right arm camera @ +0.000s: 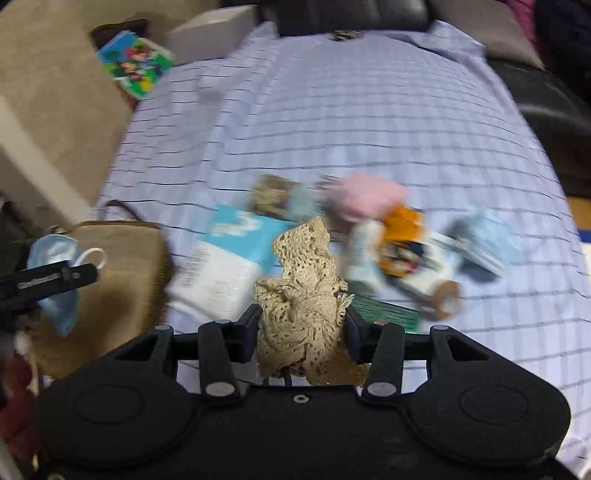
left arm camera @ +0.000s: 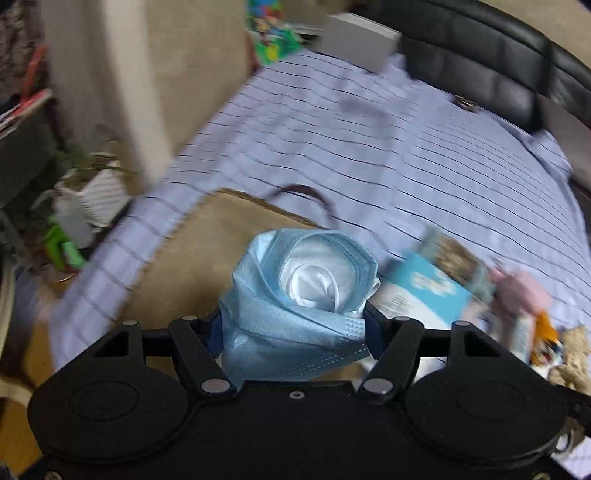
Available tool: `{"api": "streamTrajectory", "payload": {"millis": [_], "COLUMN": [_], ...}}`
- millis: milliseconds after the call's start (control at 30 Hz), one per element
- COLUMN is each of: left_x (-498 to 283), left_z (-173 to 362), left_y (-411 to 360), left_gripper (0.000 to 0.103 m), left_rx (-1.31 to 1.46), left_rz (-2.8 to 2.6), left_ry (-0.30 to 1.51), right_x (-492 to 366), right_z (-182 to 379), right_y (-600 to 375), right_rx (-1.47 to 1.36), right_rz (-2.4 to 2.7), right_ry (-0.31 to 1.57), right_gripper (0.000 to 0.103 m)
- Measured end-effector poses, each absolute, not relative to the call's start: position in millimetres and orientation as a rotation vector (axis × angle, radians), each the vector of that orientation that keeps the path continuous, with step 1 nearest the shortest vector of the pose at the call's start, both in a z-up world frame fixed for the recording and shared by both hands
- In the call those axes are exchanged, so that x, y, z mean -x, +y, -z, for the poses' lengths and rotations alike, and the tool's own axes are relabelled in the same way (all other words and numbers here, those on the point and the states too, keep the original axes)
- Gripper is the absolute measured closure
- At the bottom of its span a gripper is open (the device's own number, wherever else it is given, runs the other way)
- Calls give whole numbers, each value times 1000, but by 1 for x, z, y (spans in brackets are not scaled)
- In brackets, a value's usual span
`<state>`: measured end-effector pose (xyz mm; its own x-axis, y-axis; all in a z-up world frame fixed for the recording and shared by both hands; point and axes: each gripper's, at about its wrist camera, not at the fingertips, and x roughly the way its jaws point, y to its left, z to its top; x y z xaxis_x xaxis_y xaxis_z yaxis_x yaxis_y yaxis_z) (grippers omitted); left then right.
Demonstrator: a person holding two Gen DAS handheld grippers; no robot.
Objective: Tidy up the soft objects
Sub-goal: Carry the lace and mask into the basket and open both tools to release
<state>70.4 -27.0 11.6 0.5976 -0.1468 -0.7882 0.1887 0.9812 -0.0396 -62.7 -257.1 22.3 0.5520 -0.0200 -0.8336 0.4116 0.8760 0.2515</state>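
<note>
My left gripper (left arm camera: 293, 328) is shut on a crumpled light blue face mask (left arm camera: 299, 295) and holds it above a tan fabric bag (left arm camera: 207, 258) on the bed. The same mask (right arm camera: 55, 266) and left gripper (right arm camera: 48, 280) show at the left of the right wrist view, over the bag (right arm camera: 118, 280). My right gripper (right arm camera: 301, 332) is shut on a beige crochet lace piece (right arm camera: 303, 295) above the bed. Behind it lie a blue and white packet (right arm camera: 229, 258), a pink fluffy item (right arm camera: 365, 199), an orange plush toy (right arm camera: 400, 240) and another blue mask (right arm camera: 487, 243).
The bed has a pale blue checked sheet (right arm camera: 351, 110) with a black headboard (left arm camera: 480, 48) behind it. A colourful box (right arm camera: 135, 62) and a white box (right arm camera: 210, 35) sit at the far edge. A potted plant (left arm camera: 96, 192) stands off the bed's left side.
</note>
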Motion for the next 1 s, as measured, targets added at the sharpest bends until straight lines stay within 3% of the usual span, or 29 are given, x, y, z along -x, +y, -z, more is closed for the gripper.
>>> {"api": "streamTrajectory", "payload": {"millis": [600, 767, 800, 1000], "left_x": [-106, -107, -106, -107], "left_z": [8, 4, 3, 3], "left_y": [37, 42, 42, 44], "left_gripper": [38, 21, 20, 19], "left_rx": [24, 32, 27, 35], "left_rz": [118, 102, 96, 93], "left_ry": [997, 979, 970, 970], "right_x": [-18, -20, -18, -17], "right_z": [-34, -31, -32, -34], "right_y": [-97, -86, -86, -87], "right_rx": [-361, -340, -332, -313], "right_rz": [-53, -89, -90, -89], "right_ry": [955, 943, 932, 916], "right_gripper": [56, 51, 47, 47]}}
